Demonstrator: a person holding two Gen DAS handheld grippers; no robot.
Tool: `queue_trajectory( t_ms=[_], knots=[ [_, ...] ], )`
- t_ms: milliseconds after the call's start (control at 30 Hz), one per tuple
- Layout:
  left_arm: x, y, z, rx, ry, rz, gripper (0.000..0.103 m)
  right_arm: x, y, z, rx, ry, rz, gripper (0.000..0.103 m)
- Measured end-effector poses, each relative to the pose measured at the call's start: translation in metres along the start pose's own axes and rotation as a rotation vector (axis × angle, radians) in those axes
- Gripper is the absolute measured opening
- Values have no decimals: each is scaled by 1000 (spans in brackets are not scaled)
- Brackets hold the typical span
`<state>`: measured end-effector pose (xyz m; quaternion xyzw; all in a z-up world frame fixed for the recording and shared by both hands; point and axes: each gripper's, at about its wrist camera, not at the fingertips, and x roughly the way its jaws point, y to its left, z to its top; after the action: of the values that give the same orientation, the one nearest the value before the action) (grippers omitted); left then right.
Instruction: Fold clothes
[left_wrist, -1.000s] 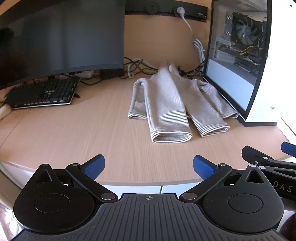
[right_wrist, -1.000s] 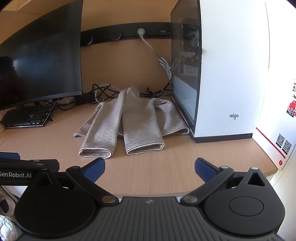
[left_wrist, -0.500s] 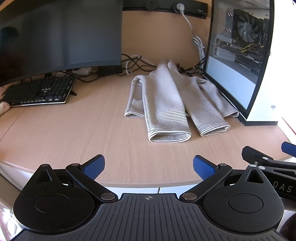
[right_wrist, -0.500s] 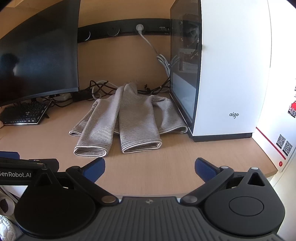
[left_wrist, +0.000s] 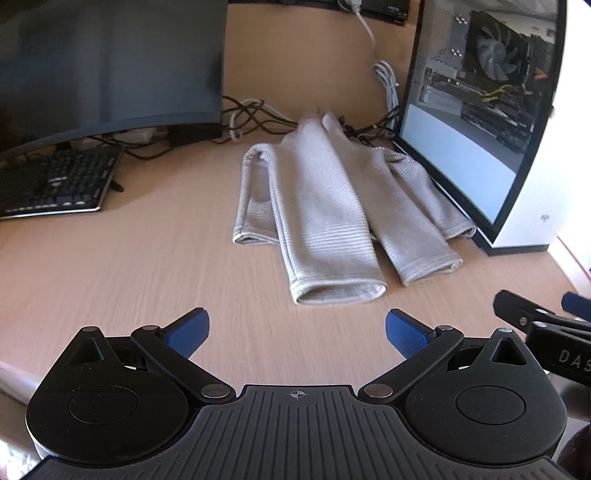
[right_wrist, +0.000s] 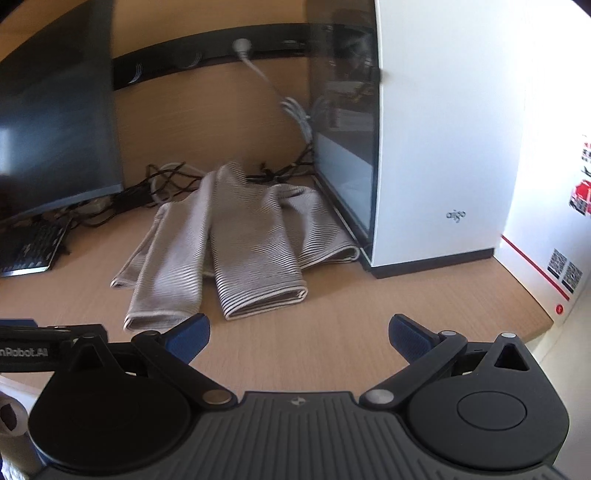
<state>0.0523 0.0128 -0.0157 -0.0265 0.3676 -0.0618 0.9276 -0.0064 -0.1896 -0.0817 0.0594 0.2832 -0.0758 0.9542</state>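
A grey striped garment (left_wrist: 325, 206) lies on the wooden desk (left_wrist: 129, 266), its two sleeves laid forward over the body with the cuffs toward me. It shows in the right wrist view too, garment (right_wrist: 243, 251). My left gripper (left_wrist: 297, 330) is open, over the desk just short of the left sleeve cuff (left_wrist: 338, 291). My right gripper (right_wrist: 299, 338) is open as well, just short of the right sleeve cuff (right_wrist: 266, 299). Neither touches the cloth. The right gripper's tip (left_wrist: 539, 321) shows at the edge of the left wrist view.
A dark monitor (left_wrist: 103, 70) and a black keyboard (left_wrist: 55, 181) stand at the left. A white computer case (right_wrist: 436, 133) with a glass side borders the garment on the right. Tangled cables (left_wrist: 258, 118) lie behind the garment. The desk's front right edge (right_wrist: 532, 325) is close.
Both grippers have moved forward over the desk toward the garment, which now looks nearer and larger. The jaws stay open and the garment has not moved.
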Motion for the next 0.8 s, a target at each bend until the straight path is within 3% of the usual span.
queue_trajectory(
  t_ms=[300,467,533,600,800],
  knots=[
    [55,42,48,-8,89,-231,103,9,9,14,182,43,-106,103],
    [100,30,81,50,81,-358,103,4,14,27,278,17,-118,103],
    [121,20,90,61,89,-399,103,12,13,33,322,46,-107,103],
    [144,13,96,52,117,-392,103,22,13,39,341,75,-79,103],
    [183,6,101,36,114,-302,103,74,19,71,198,98,39,103]
  ],
)
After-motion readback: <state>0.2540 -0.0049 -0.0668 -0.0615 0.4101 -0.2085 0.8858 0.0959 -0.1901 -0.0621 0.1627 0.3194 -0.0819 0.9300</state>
